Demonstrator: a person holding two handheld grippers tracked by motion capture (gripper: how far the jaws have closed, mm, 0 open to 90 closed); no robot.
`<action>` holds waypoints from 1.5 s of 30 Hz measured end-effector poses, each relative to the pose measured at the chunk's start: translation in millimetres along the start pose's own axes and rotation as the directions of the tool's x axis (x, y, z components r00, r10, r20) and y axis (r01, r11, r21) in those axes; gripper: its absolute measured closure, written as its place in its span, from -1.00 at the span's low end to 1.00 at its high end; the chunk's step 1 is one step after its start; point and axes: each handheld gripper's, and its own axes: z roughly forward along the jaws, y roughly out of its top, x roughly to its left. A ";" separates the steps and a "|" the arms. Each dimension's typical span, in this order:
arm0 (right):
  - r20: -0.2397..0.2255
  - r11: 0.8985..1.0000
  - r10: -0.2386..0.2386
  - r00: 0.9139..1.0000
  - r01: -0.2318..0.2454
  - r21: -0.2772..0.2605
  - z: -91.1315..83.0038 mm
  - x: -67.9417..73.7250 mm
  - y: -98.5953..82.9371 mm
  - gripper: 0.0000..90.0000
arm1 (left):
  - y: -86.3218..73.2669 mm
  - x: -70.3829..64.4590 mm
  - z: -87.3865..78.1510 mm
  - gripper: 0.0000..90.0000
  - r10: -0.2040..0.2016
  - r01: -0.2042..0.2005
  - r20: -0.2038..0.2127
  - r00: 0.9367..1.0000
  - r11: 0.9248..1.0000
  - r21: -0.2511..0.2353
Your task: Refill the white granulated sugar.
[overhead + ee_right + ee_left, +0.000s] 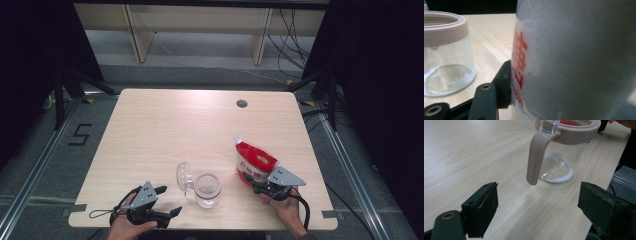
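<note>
Sugar in a thin white layer covers the bottom of a clear glass jar (207, 190) that stands upright near the front edge of the pale wooden bench (165, 130), about midway between the two hands. The jar has a beige collar around its mouth, and its clear domed lid (183, 176) is swung open and stands on edge at the jar's left side; in the left gripper view a beige latch arm (536, 160) hangs down from that collar toward the bench. The left gripper (165, 200) lies at the near left corner of the bench in the person's left hand (129, 227), its fingers (485, 206) spread wide apart with nothing between them, aimed at the jar and apart from it. The right gripper (257, 186) sits at the near right, just to the right of the jar, held in the person's right hand (286, 207). Its fingers (502, 82) are clamped on the lower end of a red and white bag (254, 163), which stands tilted with its torn top corner pointing up and to the far left. In the right gripper view the bag's white side with red lettering presses against the visible finger, and the jar stands close beside it on the left. A round cable hole (242, 103) sits in the far right part of the bench.
</note>
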 end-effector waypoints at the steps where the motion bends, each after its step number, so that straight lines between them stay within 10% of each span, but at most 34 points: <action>1: -0.004 1.000 -0.011 1.000 0.011 0.012 -0.2 2.4 1.7 0.02 | 0.1 0.3 -0.6 -0.64 0.005 -0.005 -0.001 1.000 1.000 0.006; 8: 0.017 1.000 -0.020 1.000 0.019 0.023 -1.6 6.9 4.2 0.03 | 0.6 0.2 -2.1 -0.63 0.011 -0.011 -0.006 1.000 1.000 0.018; 14: 0.040 0.988 -0.138 0.990 0.135 0.068 -5.9 16.2 10.2 0.05 | 1.0 0.3 -3.0 -0.62 0.011 -0.011 -0.010 1.000 1.000 0.016; 17: 0.061 0.973 -0.208 0.976 0.200 0.112 -8.7 23.6 13.4 0.05 | 0.8 1.1 -3.7 -0.62 0.010 -0.010 -0.011 1.000 1.000 0.017; 19: 0.075 0.942 -0.313 0.947 0.300 0.149 -13.1 32.5 19.0 0.06 | 0.2 1.5 -2.2 -0.62 -0.001 0.001 -0.005 1.000 1.000 0.008; 27: 0.129 0.901 -0.421 0.898 0.398 0.170 -21.8 45.7 32.0 0.06 | 0.3 2.1 -3.6 -0.62 0.001 -0.001 -0.014 1.000 1.000 0.014; 30: 0.137 0.835 -0.542 0.830 0.512 0.203 -25.4 51.1 36.4 0.06 | 0.3 2.9 -3.6 -0.63 0.010 -0.010 -0.010 1.000 1.000 0.019; 32: 0.143 0.811 -0.576 0.805 0.541 0.222 -28.8 57.3 38.1 0.06 | 0.4 2.6 -3.3 -0.63 0.013 -0.013 -0.008 1.000 1.000 0.020; 33: 0.139 0.758 -0.644 0.752 0.604 0.246 -30.5 62.6 40.7 0.07 | 0.3 2.9 -3.4 -0.63 0.018 -0.017 -0.008 1.000 1.000 0.025; 35: 0.136 0.729 -0.675 0.725 0.628 0.272 -32.6 68.0 41.3 0.07 | 0.1 2.9 -3.3 -0.63 0.019 -0.018 -0.008 1.000 0.999 0.027; 38: 0.140 0.732 -0.672 0.728 0.622 0.279 -34.6 70.3 41.3 0.07 | 0.2 2.9 -3.6 -0.63 0.018 -0.018 -0.009 1.000 1.000 0.026; 39: 0.148 0.689 -0.718 0.680 0.663 0.292 -34.6 70.2 42.8 0.07 | 0.1 2.4 -3.2 -0.63 0.009 -0.009 -0.008 1.000 1.000 0.017; 42: 0.148 0.668 -0.737 0.660 0.678 0.308 -36.8 71.0 45.0 0.07 | 0.0 3.3 -3.6 -0.63 0.011 -0.011 -0.010 1.000 1.000 0.027; 43: 0.149 0.616 -0.783 0.604 0.719 0.323 -37.8 73.0 46.7 0.07 | -0.1 3.4 -3.5 -0.63 0.012 -0.012 -0.010 1.000 1.000 0.028; 44: 0.149 0.616 -0.783 0.604 0.719 0.323 -37.8 73.0 46.7 0.07 | 0.0 3.5 -3.3 -0.63 0.015 -0.015 -0.009 1.000 0.999 0.029; 45: 0.146 0.553 -0.829 0.540 0.753 0.356 -39.7 75.1 49.4 0.07 | 0.1 3.6 -3.4 -0.63 0.021 -0.021 -0.008 1.000 0.999 0.030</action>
